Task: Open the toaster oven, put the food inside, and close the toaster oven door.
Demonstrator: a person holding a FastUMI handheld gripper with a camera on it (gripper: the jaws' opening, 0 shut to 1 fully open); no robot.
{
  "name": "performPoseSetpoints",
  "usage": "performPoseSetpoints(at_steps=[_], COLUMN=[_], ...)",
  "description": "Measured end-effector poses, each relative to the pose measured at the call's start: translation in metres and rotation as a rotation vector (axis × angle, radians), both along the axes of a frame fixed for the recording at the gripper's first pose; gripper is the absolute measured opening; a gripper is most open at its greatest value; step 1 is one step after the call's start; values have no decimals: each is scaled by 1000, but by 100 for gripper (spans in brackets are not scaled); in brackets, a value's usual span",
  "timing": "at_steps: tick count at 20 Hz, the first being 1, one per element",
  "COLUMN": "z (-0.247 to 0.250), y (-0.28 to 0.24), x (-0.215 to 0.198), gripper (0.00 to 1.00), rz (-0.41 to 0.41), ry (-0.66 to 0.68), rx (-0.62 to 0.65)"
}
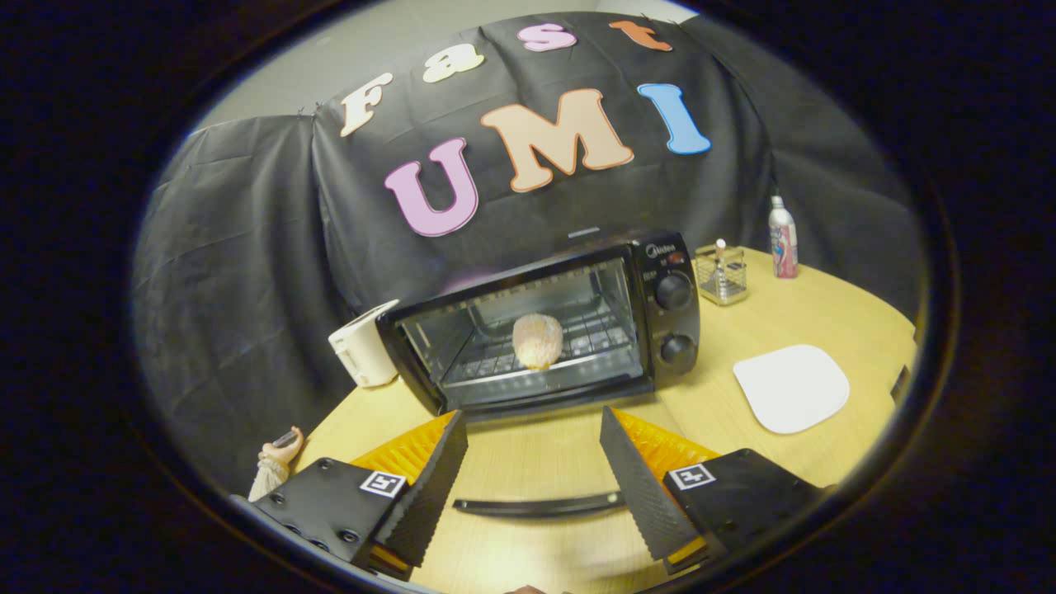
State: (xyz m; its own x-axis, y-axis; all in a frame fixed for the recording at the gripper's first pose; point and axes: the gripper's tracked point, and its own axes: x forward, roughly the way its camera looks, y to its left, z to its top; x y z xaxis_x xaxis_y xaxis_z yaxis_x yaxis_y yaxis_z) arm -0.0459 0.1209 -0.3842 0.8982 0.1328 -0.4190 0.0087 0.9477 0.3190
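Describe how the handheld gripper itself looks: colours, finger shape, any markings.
The gripper has two wedge-shaped fingers with black, finely ribbed inner pads and ridged orange outer sides. Each finger is fixed to a flat black block with small screws, and each block carries a square black-and-white marker tag. The fingers stand apart, open, with the open door's dark handle between them.

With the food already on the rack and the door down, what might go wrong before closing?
1. The open tool has its fingers either side of the door handle; lifting off-centre, the handle may slip away.
2. The food sits near the rack's front edge in the toaster oven; a hard swing might jolt it or catch it.
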Motion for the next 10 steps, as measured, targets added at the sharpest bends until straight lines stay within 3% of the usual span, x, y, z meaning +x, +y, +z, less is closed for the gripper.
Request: performPoseSetpoints(at_steps=[5,10], z=[-34,-67], y=[-3,7], x=[-51,-59], gripper=[99,100], rz=[14,59], ry=[117,201], rx=[-3,-33])
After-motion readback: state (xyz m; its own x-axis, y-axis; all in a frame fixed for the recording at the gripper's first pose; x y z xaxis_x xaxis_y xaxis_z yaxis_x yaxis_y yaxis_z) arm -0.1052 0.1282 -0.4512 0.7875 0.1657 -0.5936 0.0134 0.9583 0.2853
